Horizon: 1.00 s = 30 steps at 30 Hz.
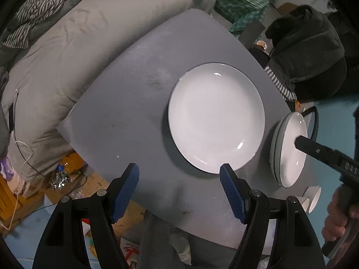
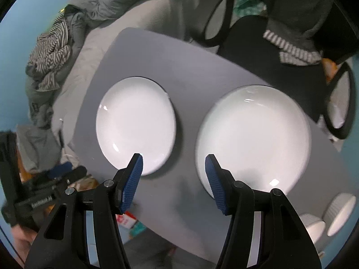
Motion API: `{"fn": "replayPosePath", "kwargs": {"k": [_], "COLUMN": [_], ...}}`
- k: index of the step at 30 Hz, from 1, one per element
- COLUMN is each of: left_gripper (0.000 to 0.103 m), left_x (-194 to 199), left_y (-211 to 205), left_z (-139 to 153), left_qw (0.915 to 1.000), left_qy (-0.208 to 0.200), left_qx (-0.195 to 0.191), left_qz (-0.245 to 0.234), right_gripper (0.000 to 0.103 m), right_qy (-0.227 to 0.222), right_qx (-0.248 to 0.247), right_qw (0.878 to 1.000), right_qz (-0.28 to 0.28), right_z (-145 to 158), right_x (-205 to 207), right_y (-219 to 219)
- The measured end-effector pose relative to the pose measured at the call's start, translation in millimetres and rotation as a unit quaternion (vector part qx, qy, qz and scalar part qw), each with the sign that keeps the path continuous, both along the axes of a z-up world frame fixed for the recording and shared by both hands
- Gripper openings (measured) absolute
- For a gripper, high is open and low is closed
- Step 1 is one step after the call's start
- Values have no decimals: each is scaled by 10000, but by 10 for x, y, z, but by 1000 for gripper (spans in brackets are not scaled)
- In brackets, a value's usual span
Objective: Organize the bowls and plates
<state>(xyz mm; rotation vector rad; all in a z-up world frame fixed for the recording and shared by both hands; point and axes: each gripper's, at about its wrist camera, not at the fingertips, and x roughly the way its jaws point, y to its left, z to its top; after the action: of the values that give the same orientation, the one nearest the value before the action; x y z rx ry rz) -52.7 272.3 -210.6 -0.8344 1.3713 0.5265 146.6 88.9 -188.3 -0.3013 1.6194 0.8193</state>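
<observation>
Two white plates lie side by side on a grey table. In the left wrist view one plate fills the middle. My left gripper hovers open over its near rim, nothing between the blue pads. The second plate sits at the right, with one black finger of my right gripper over it. In the right wrist view my right gripper stands open above the gap between the left plate and the larger-looking right plate. Small white bowls sit at the table's near right corner.
A grey quilt and striped cloth are heaped on a bed past the table's far left edge. A black chair with clothes stands behind the table. Clutter lies on the floor. A person's hand grips the right tool.
</observation>
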Motion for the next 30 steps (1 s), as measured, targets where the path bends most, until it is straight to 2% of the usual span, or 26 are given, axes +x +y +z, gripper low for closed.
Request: {"fn": "replayPosePath", "kwargs": {"k": [4,9,16,20,24,30], "left_gripper": [76,76,76,76,76,76], "left_x": [-32,-1,63,122,178,240], "left_y": [115,169,191,163,155,196], "left_z": [-58,-133,-178,-197,-225,-363], "left_qw": [9999,9998,9998,9999,9998,9997], "left_qy": [-18,13,41,77,93,98], "left_qx": [-64,-69,-137,-134,-148,-241], "left_qz": [125,161,150,67,22,-18], "right_gripper": [58,58,58,58,58,58], "right_qy": [384,620,589,383,582,482], "right_qx": [61,-47,-268,-500,-405,-423], "right_qw": [9992,9979,9978,9979,9972,9978], "right_qz": [-75,-164,-150,-117,-250,-163], "right_z": [-221,-395,-522,-593,-625,-648], "right_x": [64,123,110,142,196,241], "right_y": [150,222,221,180,144,188]}}
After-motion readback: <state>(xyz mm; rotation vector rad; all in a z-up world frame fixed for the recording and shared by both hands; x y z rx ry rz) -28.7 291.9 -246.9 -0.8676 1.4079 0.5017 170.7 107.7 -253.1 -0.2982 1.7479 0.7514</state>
